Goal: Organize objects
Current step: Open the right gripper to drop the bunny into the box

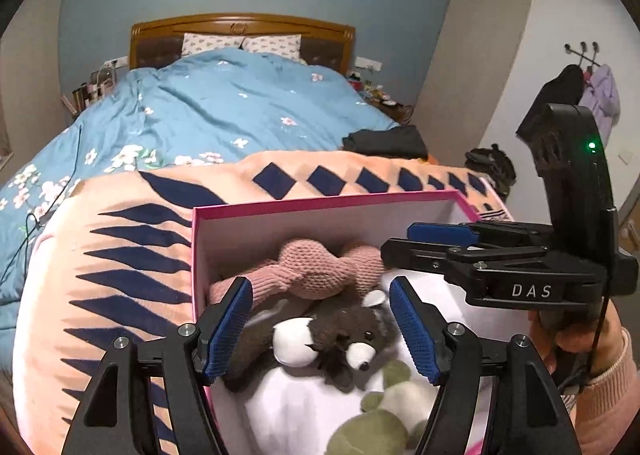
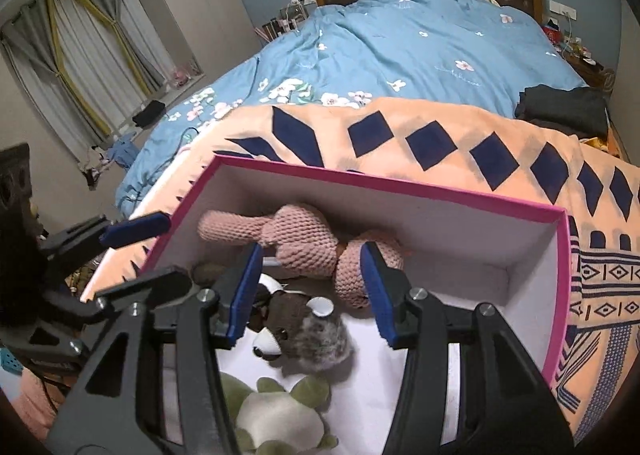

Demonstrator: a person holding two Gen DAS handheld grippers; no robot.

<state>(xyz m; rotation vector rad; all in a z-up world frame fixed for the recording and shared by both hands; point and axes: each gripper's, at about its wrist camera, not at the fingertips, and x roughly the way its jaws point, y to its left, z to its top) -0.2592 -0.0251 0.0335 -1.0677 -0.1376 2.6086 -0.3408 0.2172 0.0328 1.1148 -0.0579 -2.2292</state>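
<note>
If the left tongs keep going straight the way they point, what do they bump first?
Most likely the brown raccoon plush in the pink box: it lies right between the open left tongs. The pink knitted toy lies behind it. Depth is hard to judge.

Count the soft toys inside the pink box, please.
3. The pink knitted toy lies along the far wall, the brown raccoon toy in the middle, the green toy nearest. Others may be hidden underneath.

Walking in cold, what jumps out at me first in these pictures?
Probably the pink-rimmed box on the orange patterned blanket at the foot of the bed, holding a pink knitted toy, a brown raccoon plush and a green one. Two black grippers with blue pads, left gripper and right gripper, hover open above them.
</note>
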